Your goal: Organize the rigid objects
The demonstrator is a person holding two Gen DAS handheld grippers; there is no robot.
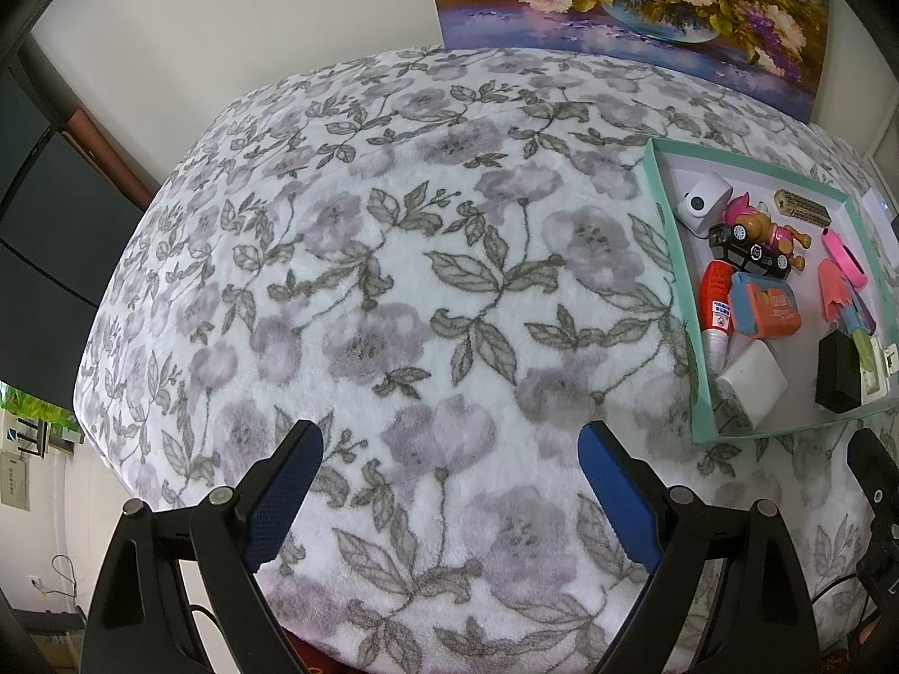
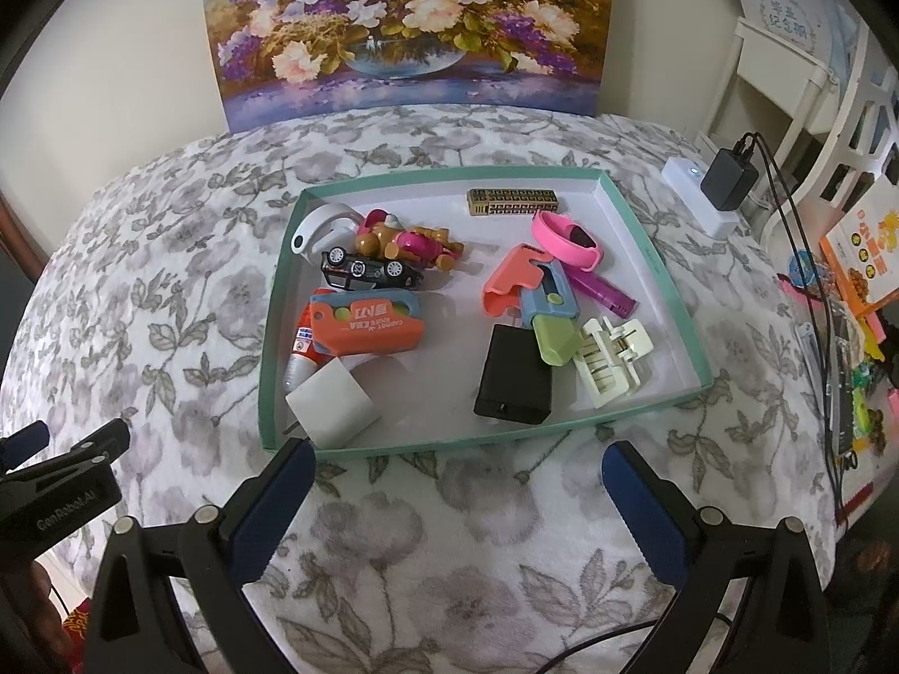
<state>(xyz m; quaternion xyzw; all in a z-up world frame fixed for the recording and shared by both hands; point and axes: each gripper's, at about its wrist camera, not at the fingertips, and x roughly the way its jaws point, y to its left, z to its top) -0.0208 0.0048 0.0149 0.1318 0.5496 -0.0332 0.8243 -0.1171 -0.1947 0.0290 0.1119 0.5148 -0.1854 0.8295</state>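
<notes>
Right wrist view shows our right gripper (image 2: 458, 497) spread wide and empty above the floral blanket (image 2: 168, 292), just short of the teal tray (image 2: 646, 258) holding every small object; our left gripper (image 1: 452, 480) gapes empty too.

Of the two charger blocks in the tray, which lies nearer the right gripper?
The white charger block, at the tray's near-left corner; the black charger block lies further right.
</notes>
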